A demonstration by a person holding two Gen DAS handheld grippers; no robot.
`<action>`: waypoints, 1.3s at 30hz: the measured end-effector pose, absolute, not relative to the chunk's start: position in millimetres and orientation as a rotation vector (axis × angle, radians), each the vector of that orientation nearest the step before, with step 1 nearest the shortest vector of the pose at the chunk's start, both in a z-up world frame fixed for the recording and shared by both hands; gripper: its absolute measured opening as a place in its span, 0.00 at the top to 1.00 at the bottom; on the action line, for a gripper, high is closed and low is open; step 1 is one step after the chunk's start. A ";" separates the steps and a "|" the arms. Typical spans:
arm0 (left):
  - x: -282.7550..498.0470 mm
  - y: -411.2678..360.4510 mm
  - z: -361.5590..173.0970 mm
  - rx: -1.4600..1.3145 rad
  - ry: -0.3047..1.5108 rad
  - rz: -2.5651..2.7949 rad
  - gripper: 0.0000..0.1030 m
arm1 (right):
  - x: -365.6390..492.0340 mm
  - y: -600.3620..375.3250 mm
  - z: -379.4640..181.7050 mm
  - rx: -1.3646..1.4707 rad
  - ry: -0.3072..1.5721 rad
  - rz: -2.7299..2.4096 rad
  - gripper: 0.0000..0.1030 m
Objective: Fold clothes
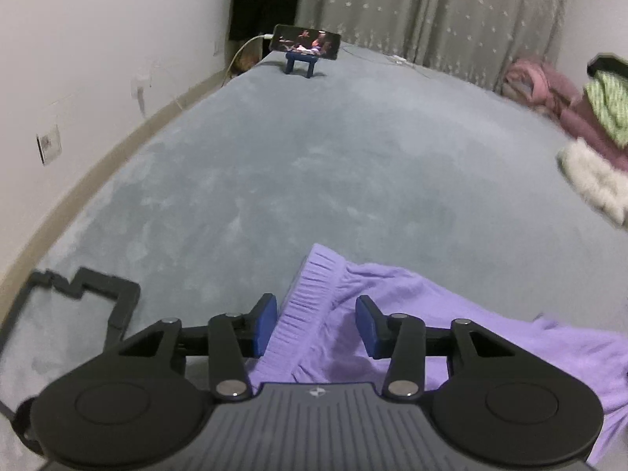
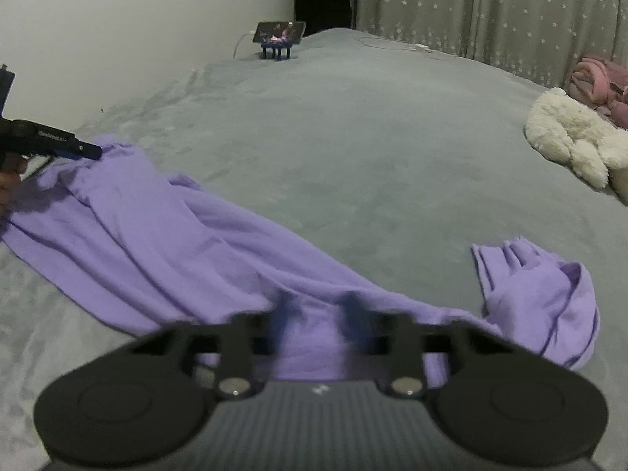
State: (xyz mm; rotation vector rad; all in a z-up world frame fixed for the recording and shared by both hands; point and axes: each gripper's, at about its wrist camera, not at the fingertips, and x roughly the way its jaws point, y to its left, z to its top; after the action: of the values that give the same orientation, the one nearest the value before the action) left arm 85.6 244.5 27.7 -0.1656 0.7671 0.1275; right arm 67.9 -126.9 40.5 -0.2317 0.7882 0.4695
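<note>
A purple garment [image 2: 176,227] lies stretched across the grey bed [image 2: 373,137], with one end bunched at the right. In the left wrist view its ribbed hem [image 1: 310,298] runs between the blue pads of my left gripper [image 1: 316,325]; the jaws stand apart and do not press the cloth. From the right wrist, that left gripper [image 2: 92,152] shows at the garment's far left end, with a hand [image 2: 10,184] behind it. My right gripper [image 2: 321,314] is blurred, low over the garment's near edge, with purple cloth between its fingers.
A phone on a blue stand [image 1: 306,42] sits at the bed's far edge by the wall. A white plush [image 2: 569,137], pink clothes [image 2: 596,82] and a green garment [image 1: 608,106] lie at the right. A black frame [image 1: 98,286] lies near left.
</note>
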 end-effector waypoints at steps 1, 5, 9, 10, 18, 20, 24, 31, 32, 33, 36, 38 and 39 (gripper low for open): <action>86.2 243.0 26.0 -0.148 0.774 0.130 0.81 | 68.0 -121.7 38.8 -0.261 0.783 0.467 0.93; 79.1 247.1 35.7 -0.178 0.721 0.132 0.84 | 60.4 -106.0 46.5 -0.347 0.711 0.426 0.94; 68.5 257.5 53.6 -0.235 0.625 0.149 0.84 | 53.9 -95.6 59.5 -0.426 0.601 0.333 0.94; 67.2 260.3 56.5 -0.246 0.610 0.159 0.84 | 53.7 -94.1 62.1 -0.436 0.576 0.313 0.94; 69.8 282.9 51.1 -0.362 0.561 0.240 0.84 | 79.1 -72.7 77.7 -0.424 0.422 0.209 0.94; 74.3 285.5 45.7 -0.360 0.574 0.246 0.84 | 95.3 -62.7 79.1 -0.445 0.415 0.189 0.94; 79.1 291.5 39.7 -0.375 0.587 0.259 0.84 | 133.7 -39.7 77.4 -0.512 0.419 0.149 0.94; 81.6 283.1 37.7 -0.333 0.563 0.274 0.84 | 201.5 -11.7 41.1 -0.609 0.471 0.093 0.94; 81.1 282.8 38.0 -0.332 0.547 0.272 0.84 | 208.8 -11.5 35.6 -0.601 0.481 0.085 0.95; 80.5 283.0 38.3 -0.336 0.529 0.268 0.84 | 214.2 -11.7 31.2 -0.591 0.484 0.072 0.95; 80.3 278.8 35.9 -0.326 0.491 0.269 0.83 | 220.2 -14.4 28.2 -0.544 0.456 0.024 0.95; 83.8 273.2 30.3 -0.293 0.501 0.278 0.83 | 222.2 -12.9 26.1 -0.539 0.435 -0.005 0.95; 85.6 271.4 27.9 -0.284 0.515 0.271 0.82 | 222.6 -11.2 23.8 -0.543 0.430 -0.016 0.95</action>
State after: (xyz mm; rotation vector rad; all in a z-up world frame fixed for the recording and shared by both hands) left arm 85.6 271.4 27.9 -0.2843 0.5148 0.2707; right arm 222.6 -11.2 23.8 -0.5428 0.4300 -0.0164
